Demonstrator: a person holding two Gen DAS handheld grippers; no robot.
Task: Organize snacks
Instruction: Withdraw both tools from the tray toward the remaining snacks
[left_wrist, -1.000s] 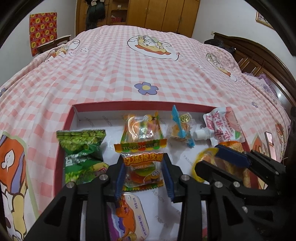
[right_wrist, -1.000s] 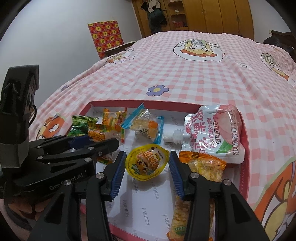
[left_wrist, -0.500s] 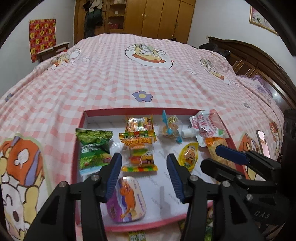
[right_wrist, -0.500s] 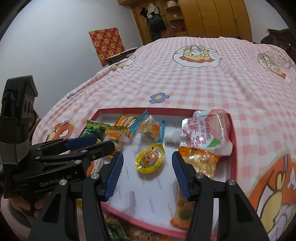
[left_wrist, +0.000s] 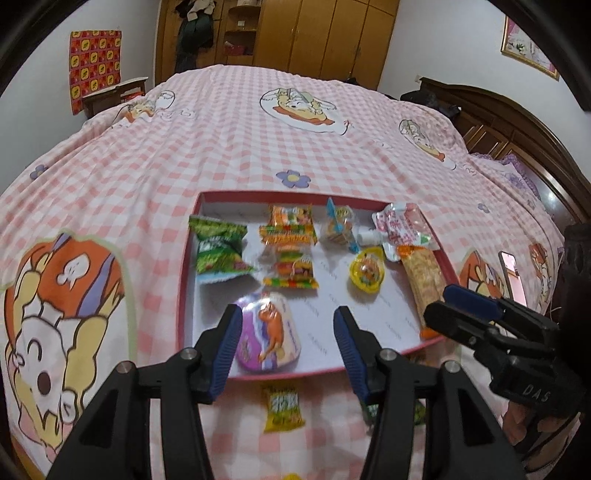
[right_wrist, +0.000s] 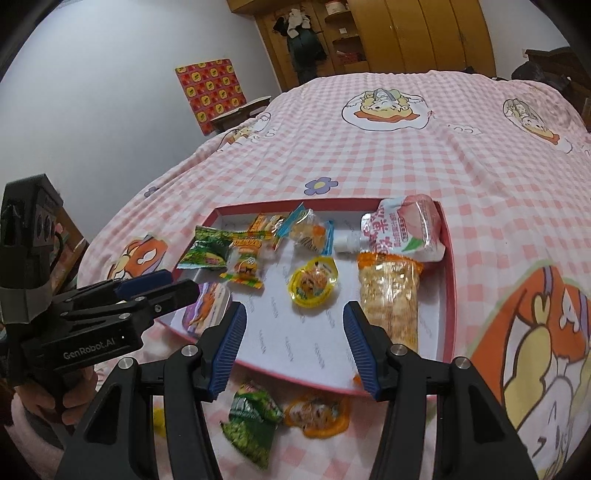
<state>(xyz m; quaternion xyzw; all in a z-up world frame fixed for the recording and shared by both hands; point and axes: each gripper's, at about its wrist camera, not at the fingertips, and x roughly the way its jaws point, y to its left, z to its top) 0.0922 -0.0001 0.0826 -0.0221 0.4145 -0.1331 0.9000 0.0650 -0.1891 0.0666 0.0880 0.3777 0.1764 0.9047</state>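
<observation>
**Snack packets beside the red tray, both grippers empty**

Lower frame: left hand-held gripper (left_wrist: 284, 349) and right hand-held gripper (right_wrist: 291, 347), jaws part open, holding nothing. Between them on the bed, a green packet (right_wrist: 251, 417) and an orange jelly cup (right_wrist: 317, 413): light, crinkly, best pinched by a sealed edge. Beyond, the tray (right_wrist: 448, 295) holds sorted snacks; labels blurred
</observation>
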